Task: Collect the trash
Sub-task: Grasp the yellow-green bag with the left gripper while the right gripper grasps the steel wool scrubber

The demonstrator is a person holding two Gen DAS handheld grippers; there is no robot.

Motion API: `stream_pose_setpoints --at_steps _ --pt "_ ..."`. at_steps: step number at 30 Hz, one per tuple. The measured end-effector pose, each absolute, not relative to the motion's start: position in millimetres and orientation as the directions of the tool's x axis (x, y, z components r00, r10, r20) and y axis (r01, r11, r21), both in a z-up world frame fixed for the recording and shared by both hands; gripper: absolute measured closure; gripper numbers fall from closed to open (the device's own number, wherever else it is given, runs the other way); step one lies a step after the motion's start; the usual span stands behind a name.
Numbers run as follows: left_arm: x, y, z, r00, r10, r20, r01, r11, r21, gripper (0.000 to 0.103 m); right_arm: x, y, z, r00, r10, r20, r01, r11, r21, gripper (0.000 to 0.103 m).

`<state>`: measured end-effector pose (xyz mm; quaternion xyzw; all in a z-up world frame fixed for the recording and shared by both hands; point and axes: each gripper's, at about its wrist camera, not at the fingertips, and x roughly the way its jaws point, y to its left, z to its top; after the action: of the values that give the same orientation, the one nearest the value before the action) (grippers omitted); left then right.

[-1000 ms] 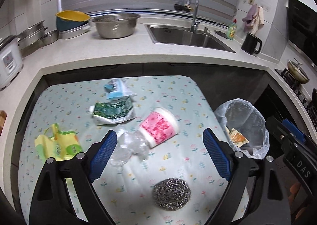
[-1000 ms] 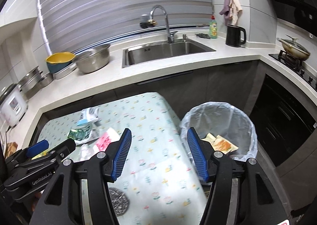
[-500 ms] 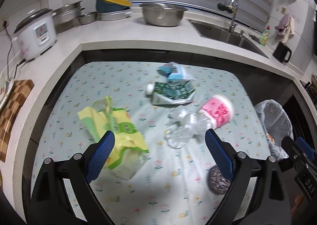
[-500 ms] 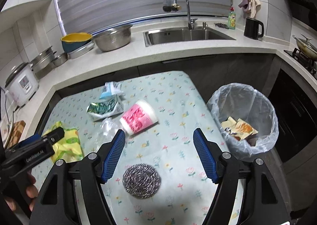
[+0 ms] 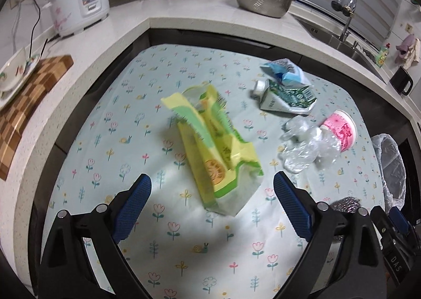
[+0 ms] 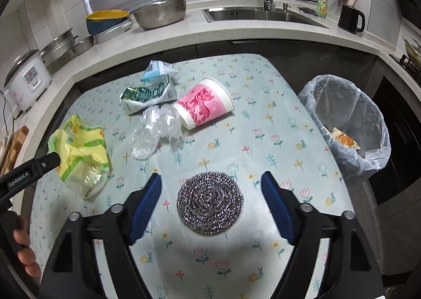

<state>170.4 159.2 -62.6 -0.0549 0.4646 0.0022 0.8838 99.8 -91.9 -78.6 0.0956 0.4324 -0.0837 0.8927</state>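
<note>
Kitchen counters wrap around a small table (image 6: 263, 104) with a flowery cloth, and the trash lies spread on it so each piece can be picked up alone. Right next to the table stands a bin (image 6: 350, 125) with a clear bag, close so trash can drop in. Both sets of fingers are wide open and hold nothing. The right gripper (image 6: 210, 204), whose fingers have just been opening, has a steel scrubber (image 6: 209, 202) between them, not touching. The left gripper (image 5: 211, 206) points at a yellow bag (image 5: 210, 146). A pink cup (image 6: 204, 105), a crumpled clear plastic (image 6: 158, 127) and a green carton (image 6: 147, 96) wait farther back.
</note>
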Motion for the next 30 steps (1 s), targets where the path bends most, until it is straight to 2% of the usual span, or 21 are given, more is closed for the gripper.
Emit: stream_pose_setpoints --at_steps 15,26,27,29,30 --pt "188.9 170.2 -102.4 0.473 -0.126 -0.872 -0.099 0.976 -0.195 0.013 109.2 -86.2 -120.7 0.526 -0.079 -0.847 0.242 0.968 0.06 0.025" --pt "208.9 160.0 -121.9 0.45 -0.15 -0.88 -0.086 0.974 -0.21 0.014 122.3 -85.0 -138.8 0.497 -0.068 -0.865 0.246 0.967 0.066 0.024" --pt "209.6 159.3 -123.3 0.449 -0.159 -0.88 -0.08 0.973 -0.216 0.015 123.2 -84.6 -139.9 0.497 -0.066 -0.865 0.246 0.967 0.067 0.024" --pt "210.3 157.9 -126.1 0.442 -0.167 -0.882 -0.072 0.973 -0.221 0.025 124.8 -84.1 -141.3 0.498 -0.065 -0.865 0.246 0.967 0.07 0.024" --pt "211.1 156.9 -127.5 0.434 -0.176 -0.884 -0.064 0.972 -0.225 0.036 125.3 -84.0 -142.0 0.497 -0.059 -0.866 0.245 0.967 0.074 0.024"
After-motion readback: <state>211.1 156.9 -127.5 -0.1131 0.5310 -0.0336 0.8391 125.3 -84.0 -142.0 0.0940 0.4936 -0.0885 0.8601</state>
